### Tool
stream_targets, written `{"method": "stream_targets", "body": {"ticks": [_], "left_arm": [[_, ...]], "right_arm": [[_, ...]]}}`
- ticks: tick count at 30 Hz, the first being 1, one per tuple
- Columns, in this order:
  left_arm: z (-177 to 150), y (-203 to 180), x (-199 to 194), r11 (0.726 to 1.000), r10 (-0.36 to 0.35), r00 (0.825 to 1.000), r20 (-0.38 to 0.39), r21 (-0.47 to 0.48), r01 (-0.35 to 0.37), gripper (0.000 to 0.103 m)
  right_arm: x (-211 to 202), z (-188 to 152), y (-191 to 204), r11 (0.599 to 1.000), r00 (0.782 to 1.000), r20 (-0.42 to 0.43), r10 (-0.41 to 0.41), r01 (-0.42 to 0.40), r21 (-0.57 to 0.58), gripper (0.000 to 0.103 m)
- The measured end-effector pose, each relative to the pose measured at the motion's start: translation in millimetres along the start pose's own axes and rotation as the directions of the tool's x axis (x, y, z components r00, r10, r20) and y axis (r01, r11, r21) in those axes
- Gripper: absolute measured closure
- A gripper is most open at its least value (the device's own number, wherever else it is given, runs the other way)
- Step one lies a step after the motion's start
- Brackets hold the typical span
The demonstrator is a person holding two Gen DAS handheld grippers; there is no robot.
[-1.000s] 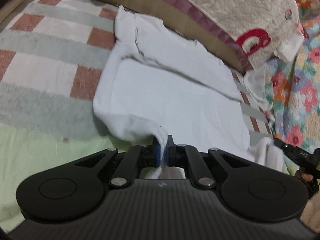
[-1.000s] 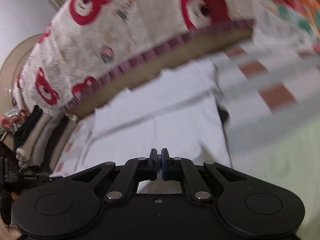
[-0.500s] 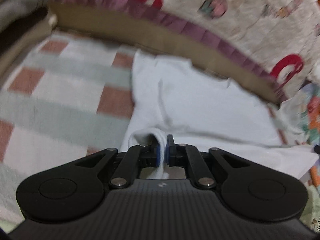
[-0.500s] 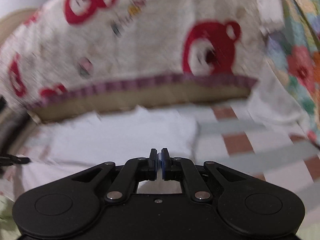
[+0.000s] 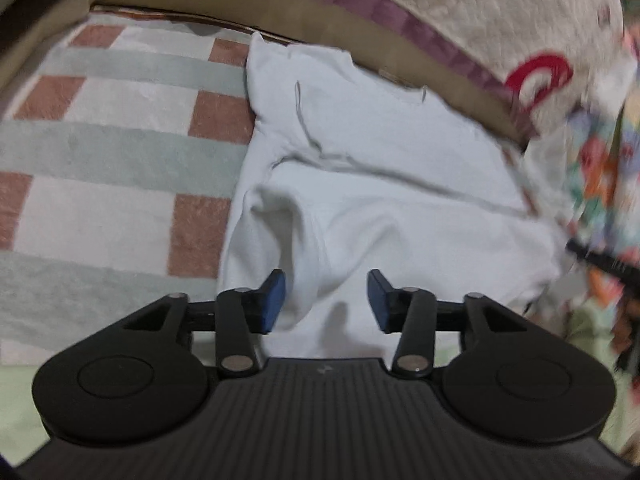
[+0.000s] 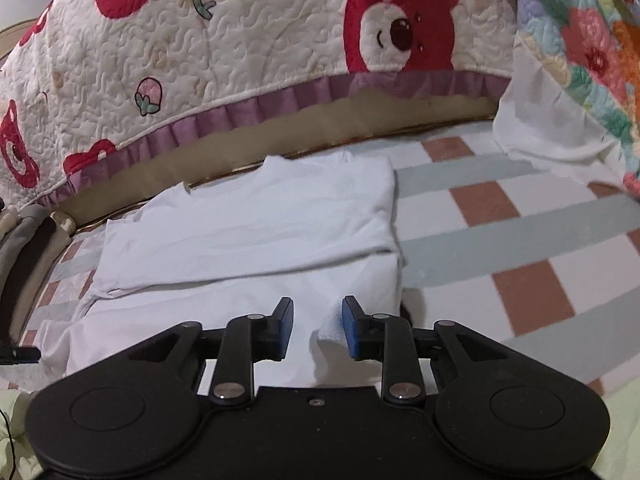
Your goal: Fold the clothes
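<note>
A white T-shirt (image 5: pixel 380 184) lies folded on a checked blanket (image 5: pixel 100 152), its lower half doubled over the upper half. My left gripper (image 5: pixel 326 300) is open just above the shirt's near fold, where a rumpled ridge of cloth sits between the blue pads. In the right wrist view the shirt (image 6: pixel 256 224) lies flat against the bed's far edge. My right gripper (image 6: pixel 316 326) is open over the near right corner, and a bit of white cloth rests against the right pad (image 6: pixel 350 328).
A quilted cover with red bears (image 6: pixel 240 40) hangs along the far edge. A floral quilt (image 6: pixel 592 40) lies at the right. Folded grey and dark clothes (image 6: pixel 24 240) are stacked at the left. The checked blanket (image 6: pixel 500 216) spreads to the right.
Both grippers were shut on the shirt's hem and carried it forward over the shirt. Now both have opened and the cloth lies folded on the bed.
</note>
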State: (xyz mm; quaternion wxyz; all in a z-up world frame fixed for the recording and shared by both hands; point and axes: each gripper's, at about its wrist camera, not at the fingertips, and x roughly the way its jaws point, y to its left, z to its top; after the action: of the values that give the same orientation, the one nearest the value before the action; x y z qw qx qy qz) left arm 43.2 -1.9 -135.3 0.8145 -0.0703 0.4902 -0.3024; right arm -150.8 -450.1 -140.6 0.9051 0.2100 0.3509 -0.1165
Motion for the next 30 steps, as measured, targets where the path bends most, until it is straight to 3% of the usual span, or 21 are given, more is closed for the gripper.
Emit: {"method": "stream_targets", "body": {"ticks": [5, 7, 8, 9, 10, 12, 14, 17, 19, 22, 24, 28, 30], "left_arm": [[-20.9, 1.8, 28.4, 0.999, 0.042, 0.987, -0.158, -0.018, -0.045, 0.042], [-20.6, -3.2, 27.6, 0.999, 0.032, 0.990, -0.136, 0.000, -0.033, 0.036], [-20.4, -5.7, 27.3, 1.000, 0.028, 0.992, -0.124, 0.009, -0.027, 0.036], [-20.2, -8.2, 26.9, 1.000, 0.023, 0.993, -0.113, 0.018, -0.021, 0.039], [-20.1, -10.7, 26.5, 0.999, 0.018, 0.995, -0.102, 0.028, -0.015, 0.043], [-19.7, -15.6, 25.8, 0.999, 0.008, 0.997, -0.080, 0.047, -0.004, 0.087], [-19.4, -20.6, 25.0, 0.998, -0.003, 0.998, -0.058, 0.066, 0.007, 0.091], [-16.3, -23.9, 16.6, 0.996, -0.053, 0.998, 0.023, 0.077, 0.051, 0.092], [-12.1, -18.5, 9.2, 0.992, -0.122, 0.989, 0.085, 0.046, 0.119, 0.092], [-8.1, -12.6, 5.0, 0.978, -0.204, 0.968, 0.145, -0.009, 0.207, 0.092], [-8.0, -11.5, 8.3, 0.972, -0.227, 0.961, 0.158, -0.021, 0.233, 0.092], [-11.2, -9.6, 22.5, 0.973, -0.229, 0.965, 0.130, -0.007, 0.232, 0.090], [-14.1, -6.0, 27.6, 0.969, -0.241, 0.964, 0.113, -0.020, 0.245, 0.086]], "right_arm": [[4.6, -18.2, -12.5, 0.997, 0.998, -0.060, -0.009, 0.013, 0.070, 0.066], [4.5, -24.4, -19.6, 0.994, 0.997, -0.069, -0.019, 0.026, 0.107, 0.064], [4.6, -26.5, -24.4, 0.989, 0.997, -0.071, -0.019, 0.029, 0.142, 0.057], [5.6, -28.5, -28.6, 0.984, 0.997, -0.076, -0.020, 0.033, 0.177, 0.047], [7.5, -30.2, -31.6, 0.979, 0.996, -0.088, -0.025, 0.042, 0.202, 0.043], [10.8, -33.4, -33.6, 0.976, 0.992, -0.116, -0.046, 0.070, 0.207, 0.042], [10.8, -34.8, -32.2, 0.978, 0.990, -0.124, -0.061, 0.084, 0.193, 0.042], [10.1, -30.3, -31.6, 0.978, 0.996, -0.088, -0.016, 0.034, 0.204, 0.042], [11.1, -25.8, -32.7, 0.973, 0.998, -0.051, 0.035, -0.022, 0.232, 0.042], [21.7, -17.1, -37.7, 0.932, 0.992, 0.015, 0.126, -0.124, 0.339, 0.040], [30.2, -13.5, -38.8, 0.904, 0.988, 0.035, 0.153, -0.154, 0.398, 0.040], [37.8, -10.9, -31.1, 0.887, 0.981, 0.054, 0.187, -0.192, 0.420, 0.042], [35.5, -6.5, -26.7, 0.902, 0.979, 0.074, 0.188, -0.202, 0.382, 0.066]]}}
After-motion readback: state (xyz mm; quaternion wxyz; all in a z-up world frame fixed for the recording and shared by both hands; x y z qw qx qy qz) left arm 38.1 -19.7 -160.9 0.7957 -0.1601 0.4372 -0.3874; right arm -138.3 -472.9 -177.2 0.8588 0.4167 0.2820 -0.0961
